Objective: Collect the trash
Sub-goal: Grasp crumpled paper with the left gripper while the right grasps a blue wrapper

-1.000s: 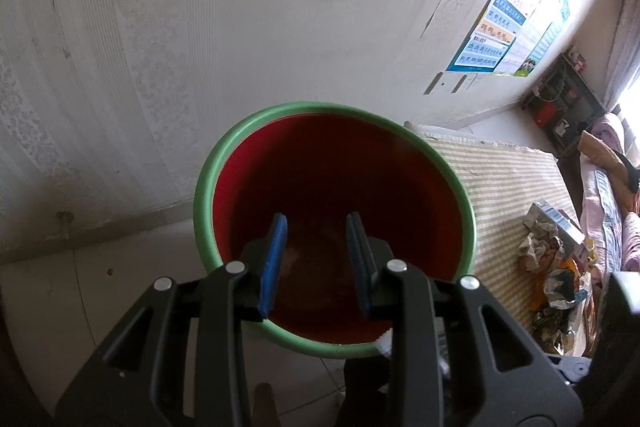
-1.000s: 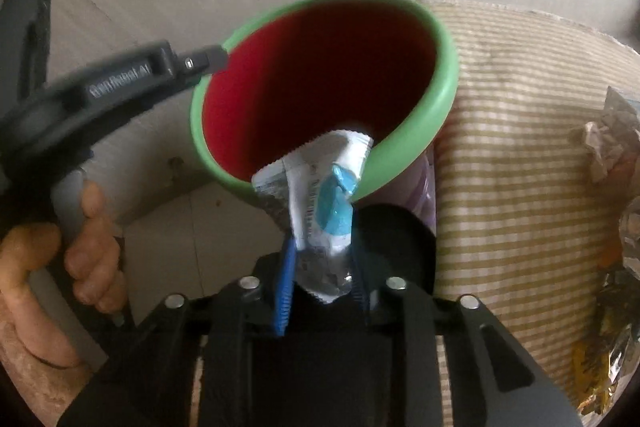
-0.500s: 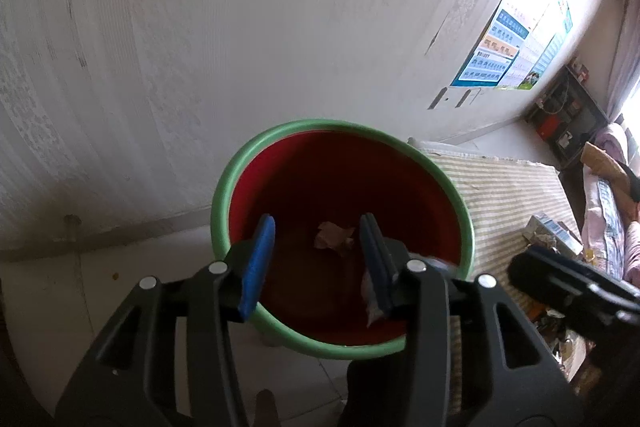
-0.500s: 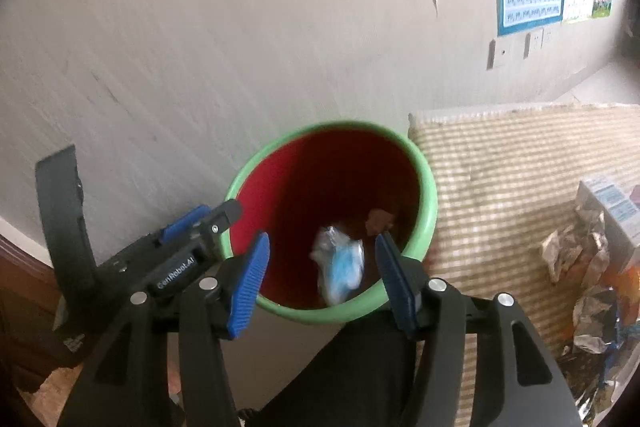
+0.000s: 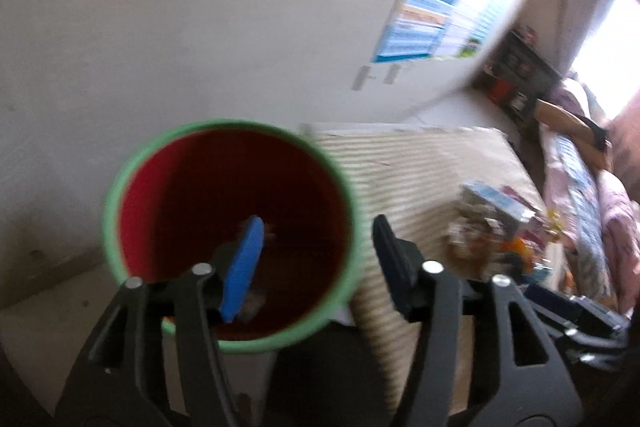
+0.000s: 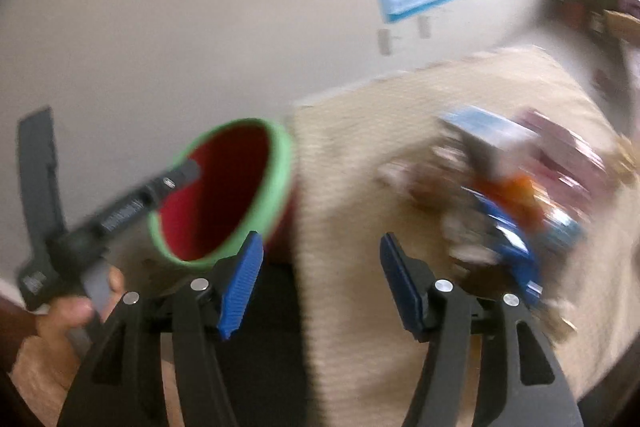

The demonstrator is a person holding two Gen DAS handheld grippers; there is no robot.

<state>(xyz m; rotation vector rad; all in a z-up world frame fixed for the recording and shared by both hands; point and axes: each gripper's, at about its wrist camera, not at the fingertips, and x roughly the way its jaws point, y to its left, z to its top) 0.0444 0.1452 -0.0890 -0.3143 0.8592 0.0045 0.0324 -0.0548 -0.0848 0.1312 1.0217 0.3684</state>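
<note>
Both views are smearing with motion, so fine detail is a guess at best. In the left wrist view the left gripper [image 5: 316,247] is hanging over the near rim of the red bucket [image 5: 160,187] at lower left of the frame, its jaws having just been opening and now standing apart with nothing between them. A few scraps of trash are lying at the bucket's bottom, though they are too blurred to name. In the right wrist view the right gripper [image 6: 320,279] is pointing at the striped mat [image 6: 360,347] in the lower centre — its jaws have also just been opening and are spread and empty. The remaining trash pile [image 6: 500,195] is sitting on the mat at centre right of that frame, well apart from the bucket, with a pale blue carton [image 6: 484,131] at its upper edge.

The likely trouble from here is speed: the right gripper is probably heading for a loose, tangled heap, and a hurried pinch could be catching only a corner of a wrapper, or dragging neighbours along — pieces dropping on the mat short of the bucket. The left gripper's fingers are also sitting close to the green rim, where a careless swing could be tipping the bucket.
</note>
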